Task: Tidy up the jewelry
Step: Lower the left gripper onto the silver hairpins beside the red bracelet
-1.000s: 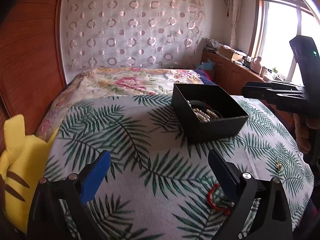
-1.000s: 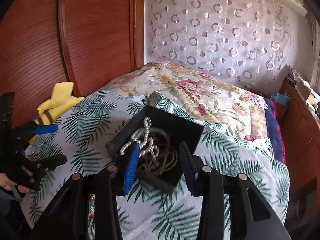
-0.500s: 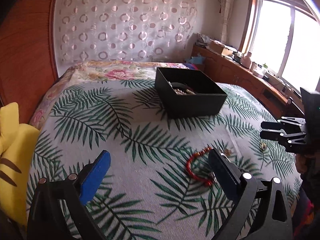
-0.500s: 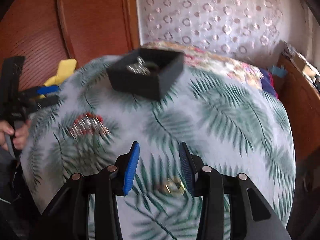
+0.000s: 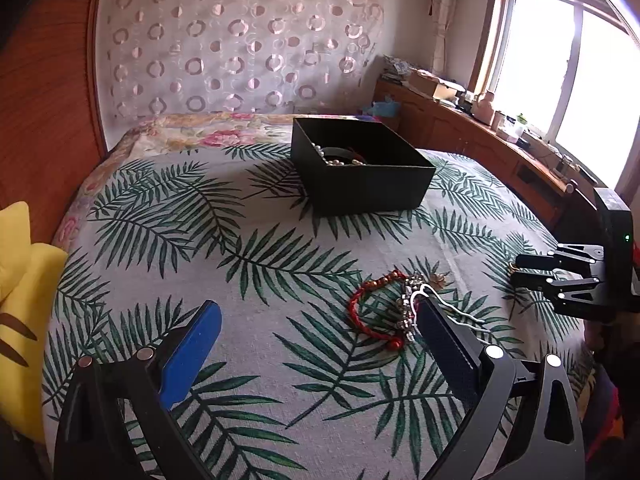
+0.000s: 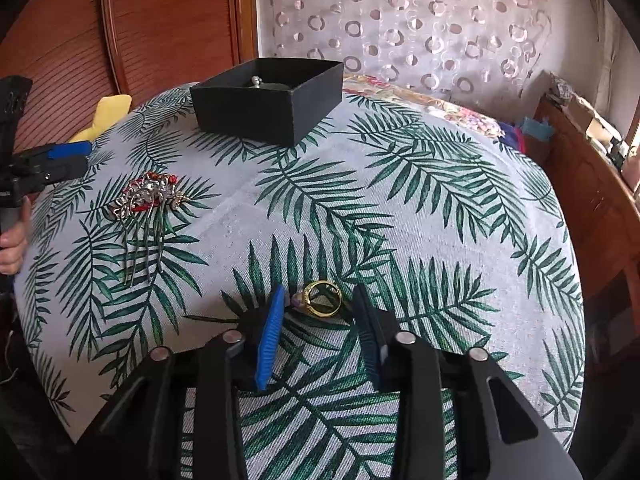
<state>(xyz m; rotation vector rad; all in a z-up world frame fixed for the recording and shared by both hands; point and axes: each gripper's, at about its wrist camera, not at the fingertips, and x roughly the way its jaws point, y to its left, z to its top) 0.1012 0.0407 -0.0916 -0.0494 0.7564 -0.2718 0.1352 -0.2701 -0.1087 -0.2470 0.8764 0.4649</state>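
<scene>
A black box [image 5: 360, 168] [image 6: 268, 98] with pearls and other jewelry inside stands on the palm-leaf cloth. A red bead bracelet [image 5: 370, 312] and a silver hair comb [image 5: 412, 304] lie together in front of my left gripper [image 5: 316, 340], which is open and empty just above the cloth; they also show in the right wrist view [image 6: 148, 196]. A gold ring [image 6: 322, 298] lies on the cloth between the tips of my right gripper [image 6: 320, 304], which is open around it and low over the cloth.
A yellow plush toy [image 5: 20, 300] lies at the left edge of the cloth. A wooden headboard [image 6: 160, 20] and a floral bedspread [image 5: 208, 132] are behind the box. A wooden cabinet [image 5: 500, 160] with clutter runs under the window at right.
My right gripper has moved away from the box and down to the near edge, its fingers now either side of the gold ring. My left gripper has drawn closer to the bracelet and comb.
</scene>
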